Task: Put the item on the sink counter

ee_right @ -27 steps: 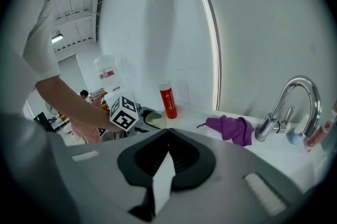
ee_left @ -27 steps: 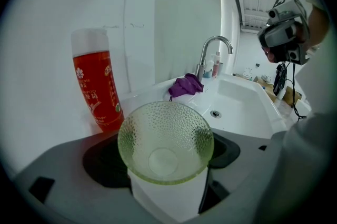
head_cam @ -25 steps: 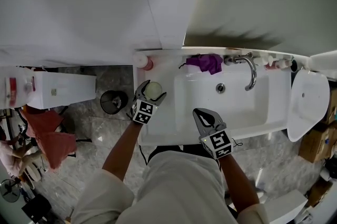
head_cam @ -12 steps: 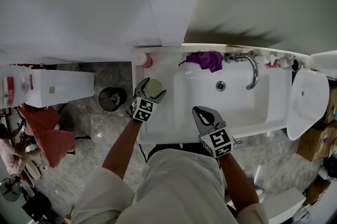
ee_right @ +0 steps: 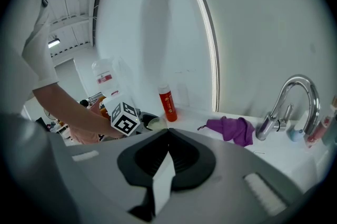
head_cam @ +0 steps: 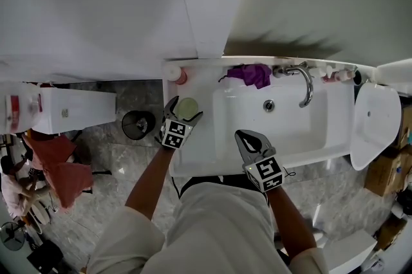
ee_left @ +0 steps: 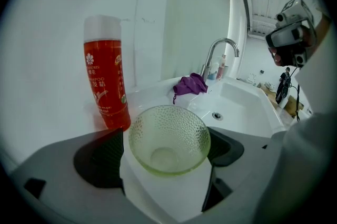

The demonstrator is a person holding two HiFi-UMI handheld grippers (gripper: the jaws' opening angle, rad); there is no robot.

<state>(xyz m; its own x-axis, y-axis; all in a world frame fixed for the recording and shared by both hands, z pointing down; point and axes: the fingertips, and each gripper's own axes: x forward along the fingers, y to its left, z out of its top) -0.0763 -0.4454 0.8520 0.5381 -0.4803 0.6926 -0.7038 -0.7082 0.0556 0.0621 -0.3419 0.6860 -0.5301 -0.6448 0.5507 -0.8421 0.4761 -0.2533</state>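
Green glass bowl point(head_cam: 188, 108) is sitting upright on the sink counter point(head_cam: 193, 152), just left of the basin point(head_cam: 283, 131) and empty as far as I can see. So the "put it down" part looks basically done to me.

Left gripper point(ee_left: 167, 145) has the bowl right between its jaws, and they're opening, spread about as wide as they go. The pads look just off the rim on both sides rather than squeezing it. Right gripper point(ee_right: 167, 133) is over the near edge of the basin, jaws closed together with nothing in them.

Handling-wise, it's pebbled glass, so I'd guess rigid, a bit heavy for its size, and chippable if it knocks the hard counter. The texture should help against slipping, but the sides slope, so a grip low down might squirt it upward. I'd take it across the rim at its widest point. There's also a red bottle point(ee_left: 105, 81) further from the basin, right behind the bowl, so backing out straight seems safest.
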